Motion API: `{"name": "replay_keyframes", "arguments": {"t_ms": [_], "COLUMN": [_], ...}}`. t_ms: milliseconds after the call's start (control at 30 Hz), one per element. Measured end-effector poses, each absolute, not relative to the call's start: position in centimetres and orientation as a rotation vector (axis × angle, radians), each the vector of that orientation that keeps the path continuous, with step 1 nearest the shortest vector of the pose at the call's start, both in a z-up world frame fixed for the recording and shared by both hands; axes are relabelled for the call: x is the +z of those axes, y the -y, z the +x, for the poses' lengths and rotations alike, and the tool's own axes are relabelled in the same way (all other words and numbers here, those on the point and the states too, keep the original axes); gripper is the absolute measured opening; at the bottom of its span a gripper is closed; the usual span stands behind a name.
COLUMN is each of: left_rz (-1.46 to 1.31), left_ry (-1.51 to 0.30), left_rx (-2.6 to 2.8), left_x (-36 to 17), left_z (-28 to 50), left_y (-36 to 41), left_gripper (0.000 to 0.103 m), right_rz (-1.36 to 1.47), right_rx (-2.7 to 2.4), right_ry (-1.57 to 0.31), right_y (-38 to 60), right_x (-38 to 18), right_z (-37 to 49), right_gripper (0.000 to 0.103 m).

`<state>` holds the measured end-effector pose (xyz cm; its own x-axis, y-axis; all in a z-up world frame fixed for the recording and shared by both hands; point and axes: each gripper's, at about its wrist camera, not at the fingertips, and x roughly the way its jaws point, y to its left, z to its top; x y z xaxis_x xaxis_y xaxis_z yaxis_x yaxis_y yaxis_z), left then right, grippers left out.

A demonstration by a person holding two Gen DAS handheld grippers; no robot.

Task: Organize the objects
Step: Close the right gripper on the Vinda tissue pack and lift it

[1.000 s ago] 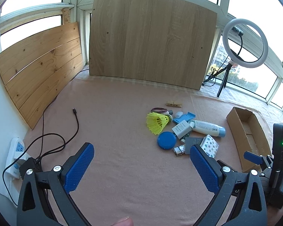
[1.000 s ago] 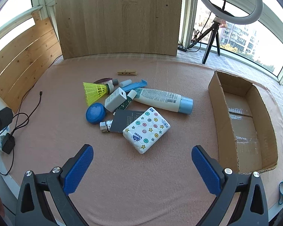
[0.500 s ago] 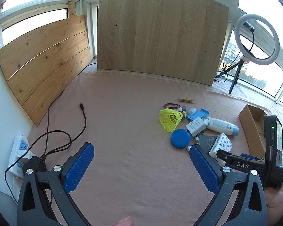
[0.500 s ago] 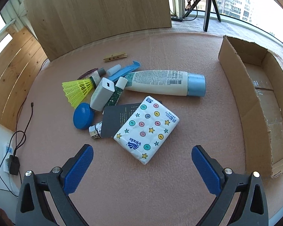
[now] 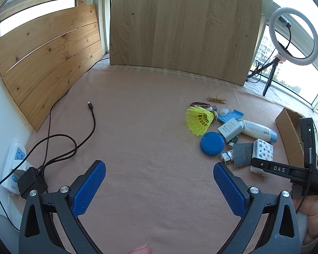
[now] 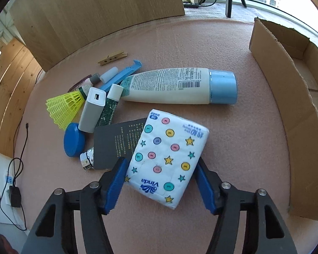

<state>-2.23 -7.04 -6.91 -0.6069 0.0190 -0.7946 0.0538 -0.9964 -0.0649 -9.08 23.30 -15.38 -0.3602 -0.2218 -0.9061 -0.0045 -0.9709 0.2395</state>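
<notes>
A white tissue pack (image 6: 169, 158) with coloured dots and stars lies on the pink mat, partly on a dark booklet (image 6: 116, 139). My right gripper (image 6: 160, 184) has its blue pads against both sides of the pack. Behind lie a white lotion bottle (image 6: 176, 85) with a blue cap, a yellow shuttlecock (image 6: 63, 108), a blue round lid (image 6: 74, 142), a grey power bank (image 6: 92, 110) and a clothespin (image 6: 112, 58). My left gripper (image 5: 159, 186) is open and empty over bare mat, left of the pile (image 5: 229, 131).
An open cardboard box (image 6: 286, 105) stands at the right. A power strip (image 5: 14, 165) with a black cable (image 5: 74, 139) lies at the left. Wooden boards (image 5: 180, 27) lean against the windows behind. A ring light (image 5: 293, 36) stands at the back right.
My right gripper has moved forward and down to the tissue pack and its jaws have narrowed onto the pack's sides. My left gripper has shifted slightly and stays open.
</notes>
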Motion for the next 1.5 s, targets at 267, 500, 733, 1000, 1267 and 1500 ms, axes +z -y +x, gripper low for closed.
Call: {"name": "replay_keyframes", "arguments": {"t_ms": [267, 500, 733, 1000, 1267, 1500], "left_rz": [1.329, 1.364, 1.440, 1.566, 1.726, 1.802], "left_ry": [0.164, 0.628, 0.990, 1.080, 1.180, 1.478], "left_rx": [-3.138, -3.494, -3.663, -3.724, -3.712, -3.578], "left_x": [-9.8, -13.2, -15.1, -15.4, -15.6, -17.5], "left_z": [-0.2, 2.8, 5.2, 4.0, 4.1, 4.3], "left_y": [5.7, 2.7, -0.2, -0.2, -0.6, -2.7], "left_gripper": [0.103, 0.101, 0.086, 0.071, 0.071, 0.072], "right_rz": [1.428, 1.142, 0.966, 0.967, 0.971, 0.951], "right_rx": [-2.037, -1.448, -1.319, -1.380, -1.336, -1.283], "right_ry": [-0.349, -0.783, -1.045, -0.942, -0.892, -0.911], "right_y": [-17.9, -13.2, -13.6, -14.4, -16.7, -17.8], "right_x": [-14.5, -15.0, -15.5, -15.4, -14.8, -14.5], "right_z": [-3.6, 3.6, 6.4, 7.3, 7.9, 9.1], "right_gripper": [0.051, 0.050, 0.065, 0.064, 0.050, 0.048]}}
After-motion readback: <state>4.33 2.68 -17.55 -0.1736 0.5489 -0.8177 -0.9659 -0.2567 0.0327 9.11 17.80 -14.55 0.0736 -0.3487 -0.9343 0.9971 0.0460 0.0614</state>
